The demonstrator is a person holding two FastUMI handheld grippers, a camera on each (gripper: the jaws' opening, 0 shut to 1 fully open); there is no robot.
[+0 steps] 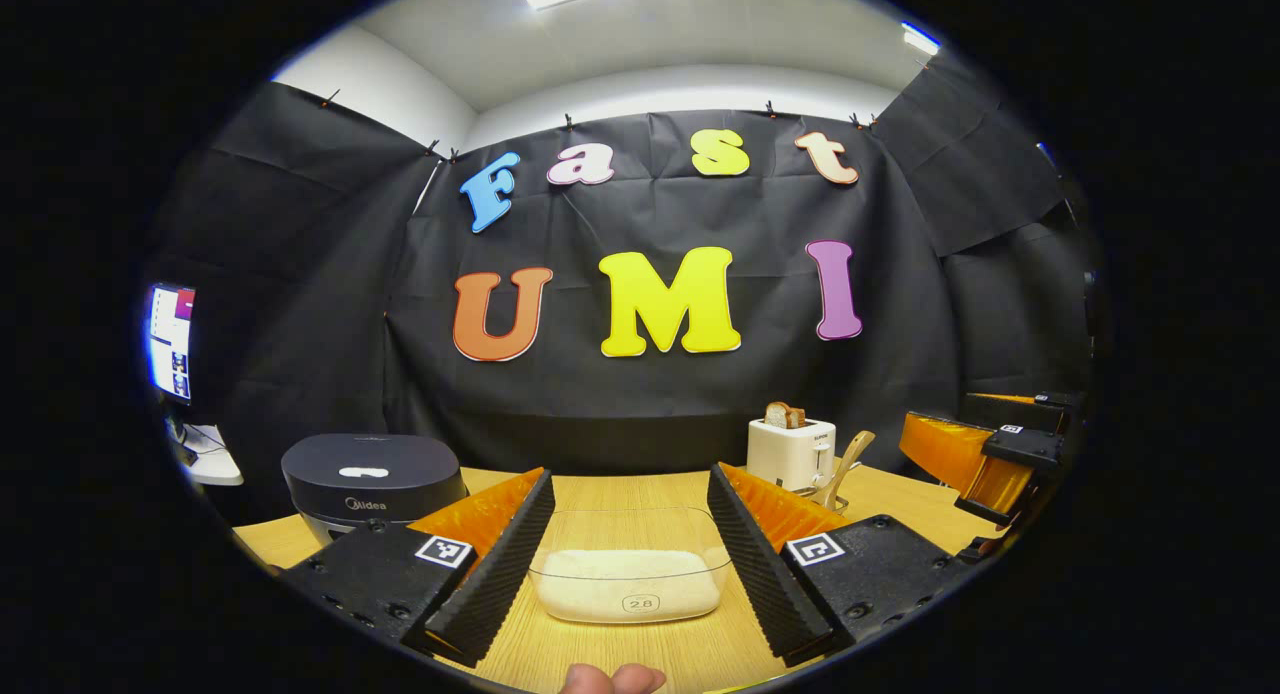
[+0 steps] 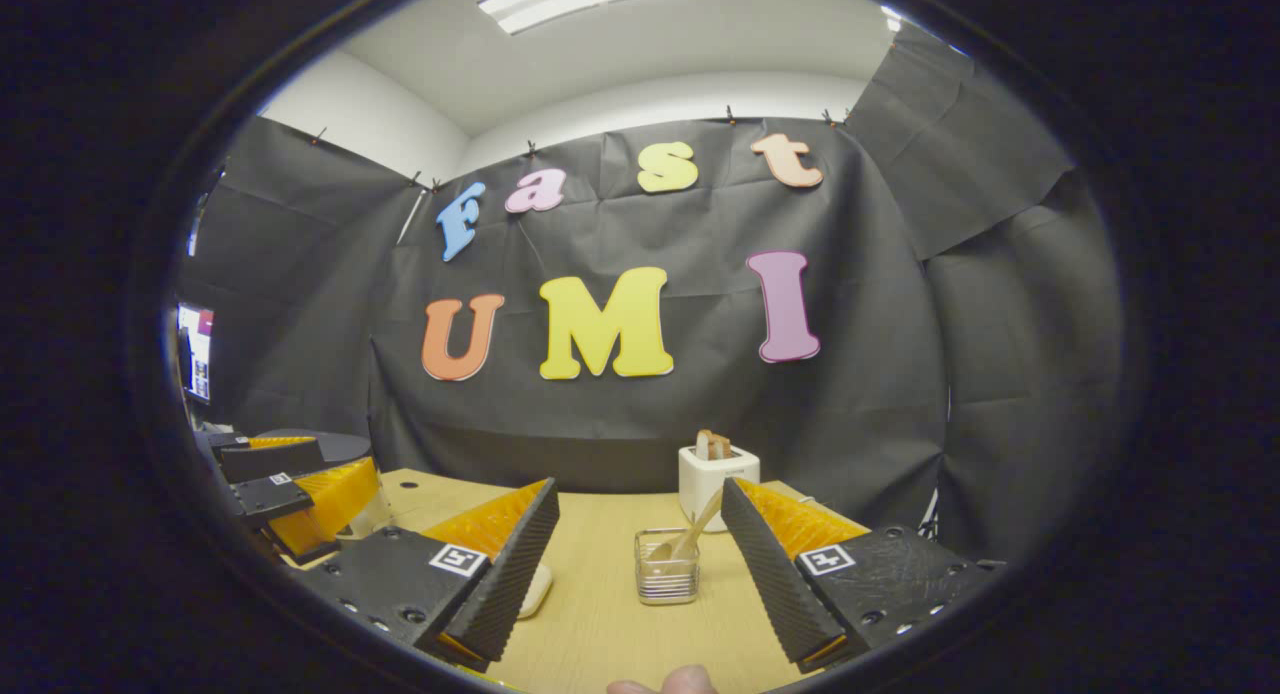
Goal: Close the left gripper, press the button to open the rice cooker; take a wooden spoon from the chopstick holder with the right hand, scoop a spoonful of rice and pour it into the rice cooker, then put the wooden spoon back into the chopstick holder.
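Left gripper view: rice cooker (image 1: 372,479)

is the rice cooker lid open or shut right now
Shut: the rice cooker lid lies flat on its body in the left gripper view.

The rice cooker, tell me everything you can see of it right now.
The rice cooker is a dark, rounded, squat box with a flat lid that bears a pale oval mark in its middle. The lid is shut. It stands upright on the wooden table at the far left, beyond the left gripper, whose fingers are spread wide and apart from it. Nothing touches it. Its base is hidden behind that gripper's body.
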